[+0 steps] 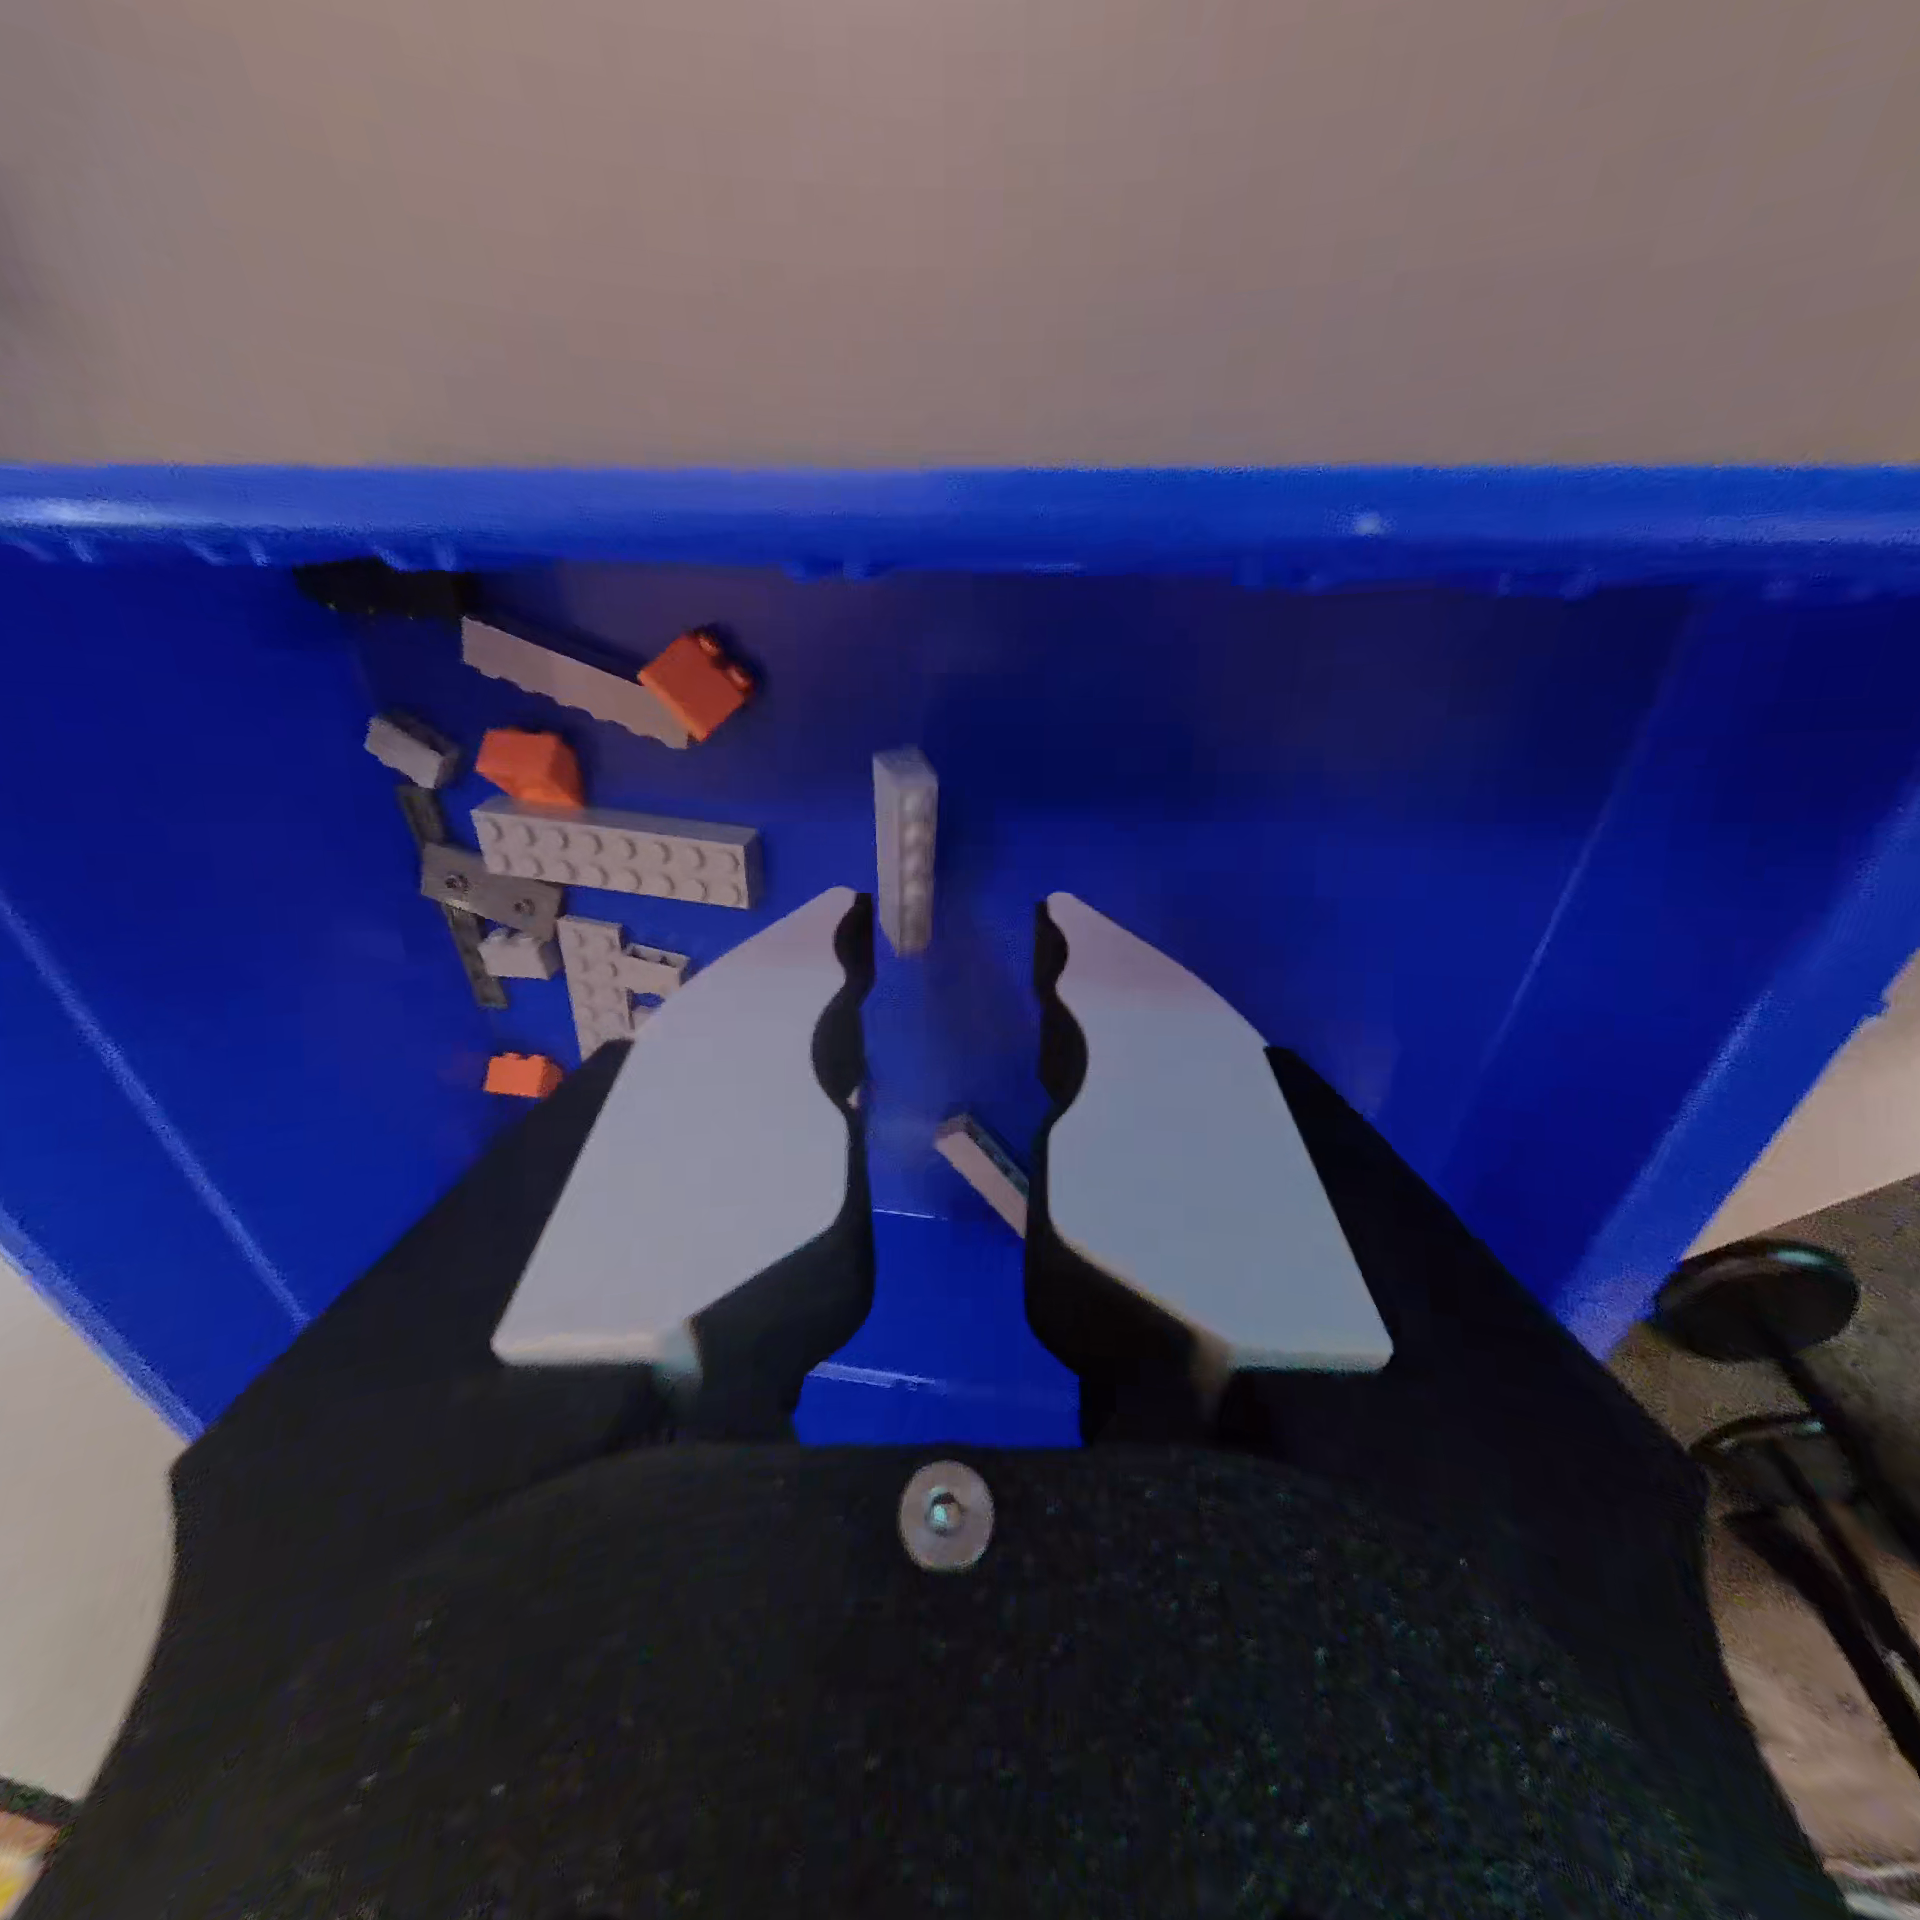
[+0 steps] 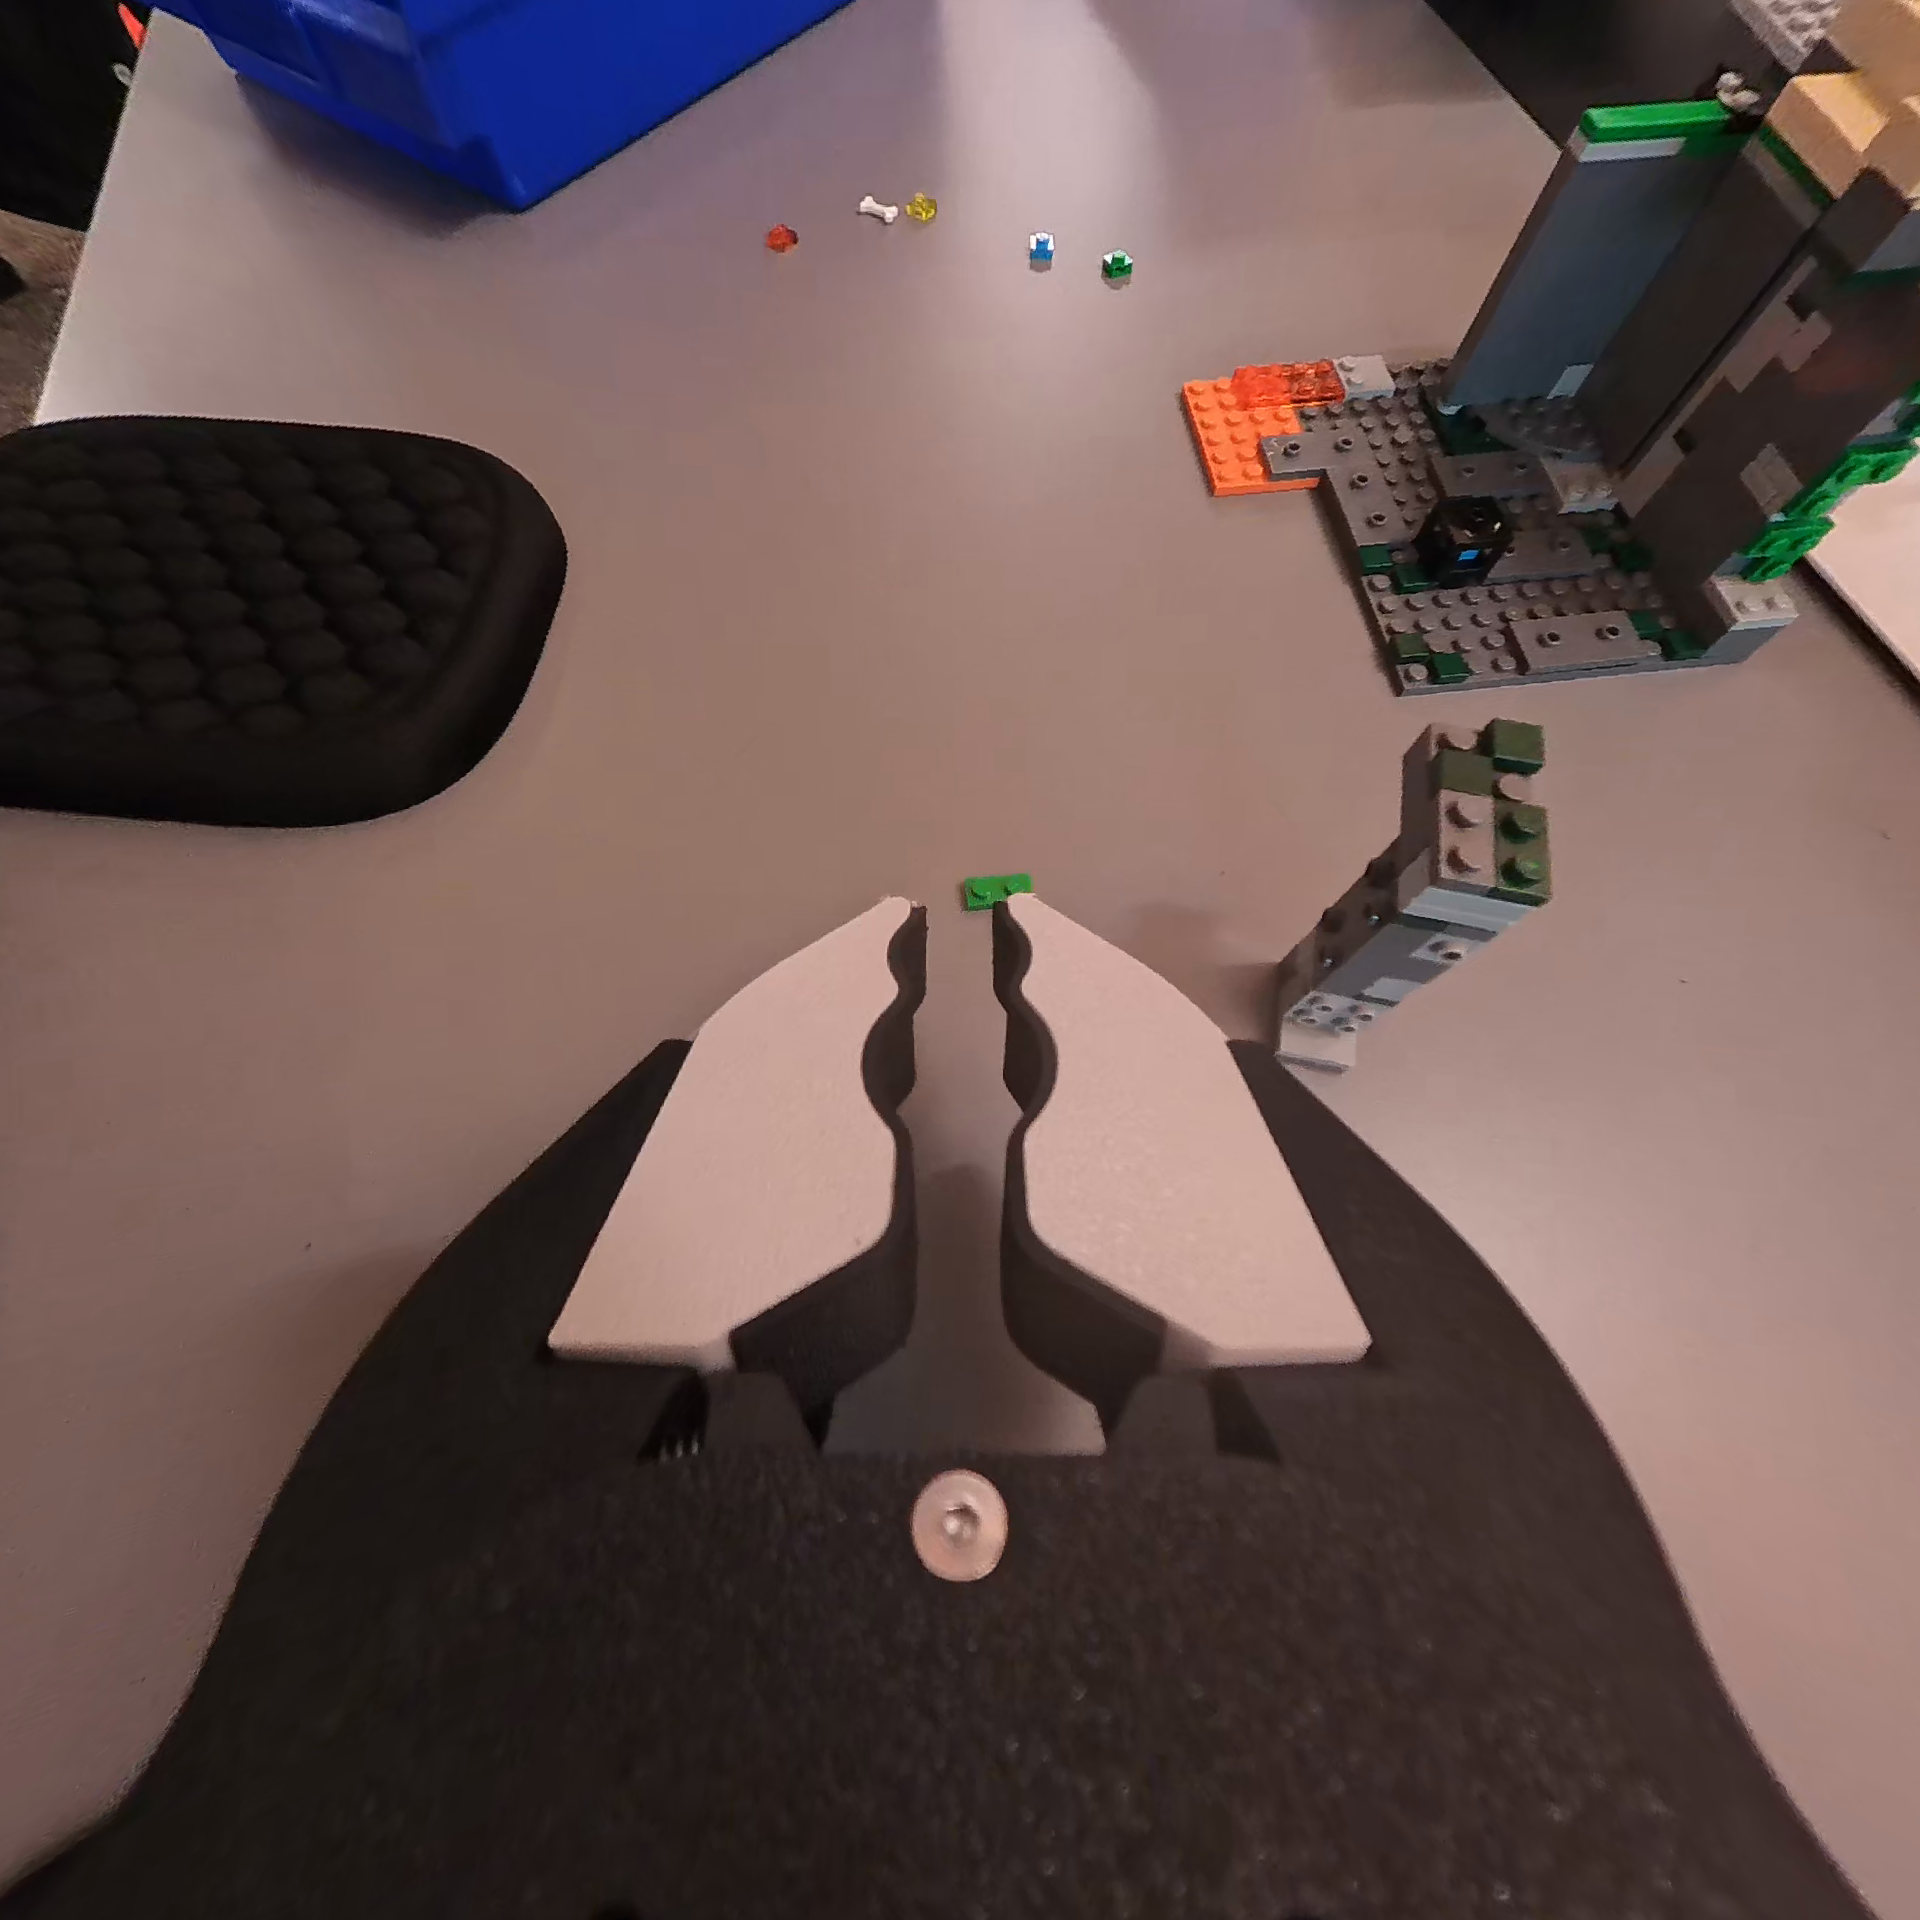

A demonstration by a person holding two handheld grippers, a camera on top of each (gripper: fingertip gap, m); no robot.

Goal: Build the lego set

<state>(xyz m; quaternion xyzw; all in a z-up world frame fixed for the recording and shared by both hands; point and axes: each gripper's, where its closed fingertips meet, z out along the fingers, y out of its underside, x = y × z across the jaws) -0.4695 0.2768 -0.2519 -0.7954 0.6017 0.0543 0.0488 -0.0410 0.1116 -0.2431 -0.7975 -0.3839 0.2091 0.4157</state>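
Left tool point(image 1: 945, 914) part-open, empty, over blue bin point(image 1: 935, 509); narrow grey plate point(image 1: 904, 847) sits just off its tips. Right tool point(image 2: 956, 909) barely open, empty, green plate point(image 2: 995, 890) at its tip on bench point(image 2: 779, 623). Risk: thin, flat plates may skid or get nudged, not gripped.

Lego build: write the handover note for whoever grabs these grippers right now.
Left gripper: open, empty, aimed into the blue bin over loose grey and orange pieces; a narrow grey plate lies just past its tips.
Right gripper: open, empty, low over the table, tips at a small green plate.
Done: main model partly built at far right; a small grey-green sub-assembly stands apart, near it.
Left: pick up pieces, attach them, join the sub-assembly. Tiny coloured parts wait near the bin.
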